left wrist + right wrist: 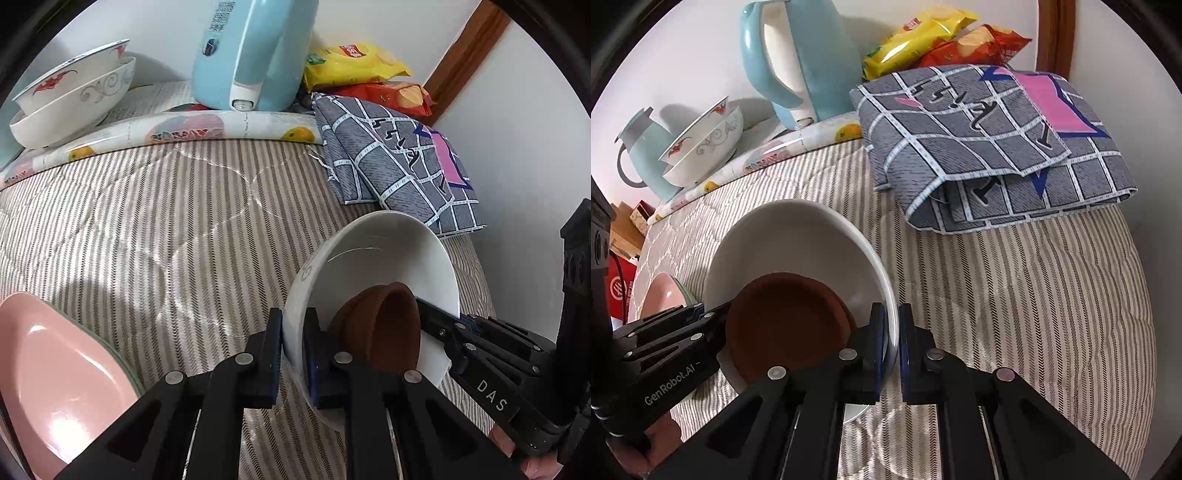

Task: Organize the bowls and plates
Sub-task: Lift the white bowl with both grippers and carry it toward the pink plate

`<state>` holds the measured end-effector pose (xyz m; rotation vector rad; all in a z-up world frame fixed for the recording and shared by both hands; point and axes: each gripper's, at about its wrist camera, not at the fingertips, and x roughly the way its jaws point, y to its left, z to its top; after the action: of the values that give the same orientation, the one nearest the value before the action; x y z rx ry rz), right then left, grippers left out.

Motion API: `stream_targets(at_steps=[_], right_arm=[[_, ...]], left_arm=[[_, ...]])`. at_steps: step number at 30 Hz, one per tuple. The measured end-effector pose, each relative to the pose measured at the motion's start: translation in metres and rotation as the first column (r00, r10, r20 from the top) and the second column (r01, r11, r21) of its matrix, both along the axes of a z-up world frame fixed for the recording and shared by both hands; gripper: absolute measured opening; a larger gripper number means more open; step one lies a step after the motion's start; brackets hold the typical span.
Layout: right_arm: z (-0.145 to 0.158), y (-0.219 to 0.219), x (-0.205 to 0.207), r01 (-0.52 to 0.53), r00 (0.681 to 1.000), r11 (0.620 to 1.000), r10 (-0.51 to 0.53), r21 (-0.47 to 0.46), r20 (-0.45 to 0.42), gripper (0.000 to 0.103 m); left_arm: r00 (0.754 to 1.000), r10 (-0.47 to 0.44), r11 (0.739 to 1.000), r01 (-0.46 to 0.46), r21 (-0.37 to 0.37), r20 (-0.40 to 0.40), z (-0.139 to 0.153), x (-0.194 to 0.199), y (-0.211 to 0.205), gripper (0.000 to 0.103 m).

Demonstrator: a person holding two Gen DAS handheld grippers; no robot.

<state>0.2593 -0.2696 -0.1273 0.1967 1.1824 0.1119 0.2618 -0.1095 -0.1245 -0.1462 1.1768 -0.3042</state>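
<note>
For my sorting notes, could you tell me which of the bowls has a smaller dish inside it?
The plain white bowl clamped at its rim by both tongs; a brown dish lies in it. The patterned bowls are only stacked.

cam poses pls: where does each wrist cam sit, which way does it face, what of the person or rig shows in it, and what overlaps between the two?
Left wrist: rides the left gripper, angled down over the striped bedding; its jaws clamp the white bowl rim; right gripper enters from the right.
Right wrist: rides the right gripper, angled down, clamping the opposite rim of that bowl; left gripper and a hand at lower left.
Shared: white bowl, brown dish inside it, blue kettle, stacked bowls, folded grid cloth, pink plate.
</note>
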Motion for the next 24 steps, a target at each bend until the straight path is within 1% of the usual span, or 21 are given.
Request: stream_targets(at_steps=[12, 24], right_arm=[[0.025, 0.021, -0.006, -0.028, 0.998, 1.000, 0.028, -0.005, 0.049, 0.007], [0.056, 0.051, -0.020, -0.062, 0.993, 0.998, 0.063, -0.013, 0.104, 0.007]], left_arm=[[0.999, 0.030, 1.000, -0.030, -0.005, 0.042, 0.020, -0.007, 0.025, 0.011], [0.993, 0.061, 0.998, -0.061, -0.003, 0.097, 0.047, -0.028, 0.055, 0.011]])
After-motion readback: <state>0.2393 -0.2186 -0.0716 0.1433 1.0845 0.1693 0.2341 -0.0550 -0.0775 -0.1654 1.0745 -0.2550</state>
